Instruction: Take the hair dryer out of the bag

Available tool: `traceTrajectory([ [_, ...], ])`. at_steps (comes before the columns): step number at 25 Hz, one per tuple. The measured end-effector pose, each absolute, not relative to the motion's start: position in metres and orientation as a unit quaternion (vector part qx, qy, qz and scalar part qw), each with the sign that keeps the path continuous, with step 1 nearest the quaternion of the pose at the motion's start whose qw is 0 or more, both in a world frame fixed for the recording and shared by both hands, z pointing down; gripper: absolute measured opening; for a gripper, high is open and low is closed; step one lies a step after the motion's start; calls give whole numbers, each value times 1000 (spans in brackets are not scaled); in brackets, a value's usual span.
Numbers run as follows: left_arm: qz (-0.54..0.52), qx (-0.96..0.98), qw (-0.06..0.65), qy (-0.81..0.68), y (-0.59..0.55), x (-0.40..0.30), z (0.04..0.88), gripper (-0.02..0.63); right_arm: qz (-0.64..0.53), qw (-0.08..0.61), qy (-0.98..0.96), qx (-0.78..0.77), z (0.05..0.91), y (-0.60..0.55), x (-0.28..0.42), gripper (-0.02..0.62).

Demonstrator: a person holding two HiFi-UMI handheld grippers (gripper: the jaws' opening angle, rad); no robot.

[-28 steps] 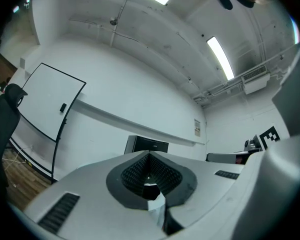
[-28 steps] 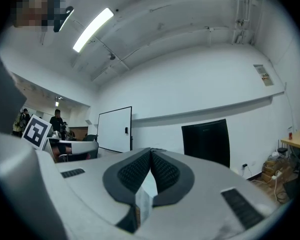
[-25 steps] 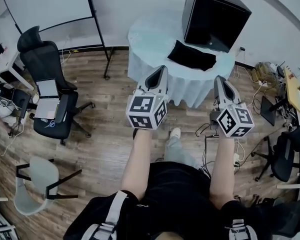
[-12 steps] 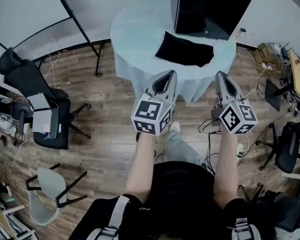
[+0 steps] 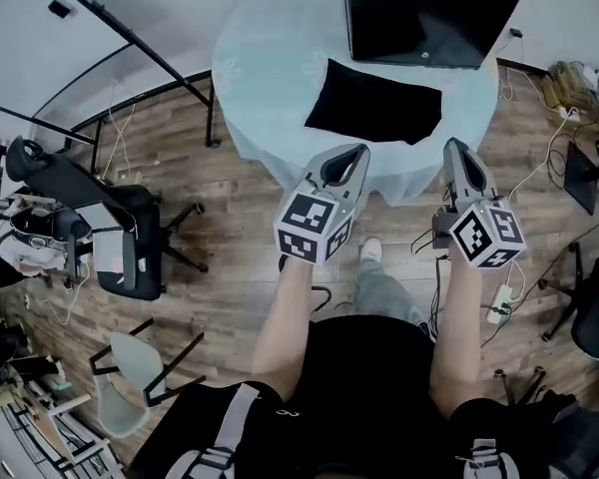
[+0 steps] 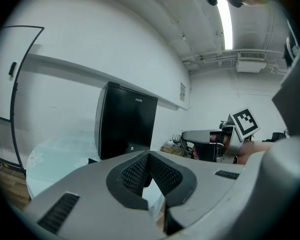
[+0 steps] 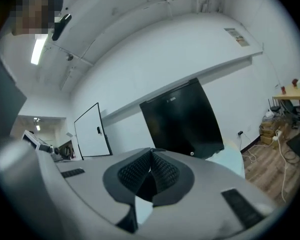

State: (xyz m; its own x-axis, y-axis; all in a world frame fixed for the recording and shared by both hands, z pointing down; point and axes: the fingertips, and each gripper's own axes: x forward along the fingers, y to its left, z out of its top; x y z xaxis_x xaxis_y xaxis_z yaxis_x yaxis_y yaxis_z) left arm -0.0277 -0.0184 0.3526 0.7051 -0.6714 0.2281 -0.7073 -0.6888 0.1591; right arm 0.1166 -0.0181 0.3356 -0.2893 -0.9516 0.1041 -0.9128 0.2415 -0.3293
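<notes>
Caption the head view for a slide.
Grey left gripper and right gripper, both shut and empty, point toward a flat black fabric bag on a round pale-blue-clothed table.

The person wears a black short-sleeved top [image 5: 364, 367], grey trousers [image 5: 381, 292], a white shoe [image 5: 370, 250] and pale grey shoulder straps [image 5: 226, 435]. The left hand-held gripper [image 5: 357, 154] and right hand-held gripper [image 5: 452, 147] are smooth grey shells with black cross-hatched pads [image 6: 135, 173], each bearing a cube [image 5: 314, 228] of black-and-white square markers.

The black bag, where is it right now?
In the head view, the black bag lies flat at top centre on the round table, just in front of the big black box.
</notes>
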Motion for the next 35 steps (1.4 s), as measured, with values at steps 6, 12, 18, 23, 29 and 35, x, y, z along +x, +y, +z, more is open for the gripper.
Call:
traceTrajectory([
  [6, 127, 910, 115, -378, -71, -6, 355, 12, -188, 111, 779, -588, 340, -63, 141, 6],
  [12, 137, 920, 87, -357, -95, 32, 351, 12, -186, 140, 770, -595, 332, -83, 181, 6],
  [18, 117, 923, 61, -363, -114, 43, 336, 12, -162, 134, 777, -593, 318, -93, 188, 6],
  [23, 151, 915, 31, -374, -125, 32, 343, 12, -171, 130, 783, -584, 324, -106, 178, 6],
  [29, 177, 915, 32, -362, -141, 32, 355, 12, -170, 118, 784, -586, 328, -126, 173, 6],
  [35, 264, 915, 22, -305, -144, 54, 405, 84, -201, 118, 764, -602, 356, -135, 188, 6],
])
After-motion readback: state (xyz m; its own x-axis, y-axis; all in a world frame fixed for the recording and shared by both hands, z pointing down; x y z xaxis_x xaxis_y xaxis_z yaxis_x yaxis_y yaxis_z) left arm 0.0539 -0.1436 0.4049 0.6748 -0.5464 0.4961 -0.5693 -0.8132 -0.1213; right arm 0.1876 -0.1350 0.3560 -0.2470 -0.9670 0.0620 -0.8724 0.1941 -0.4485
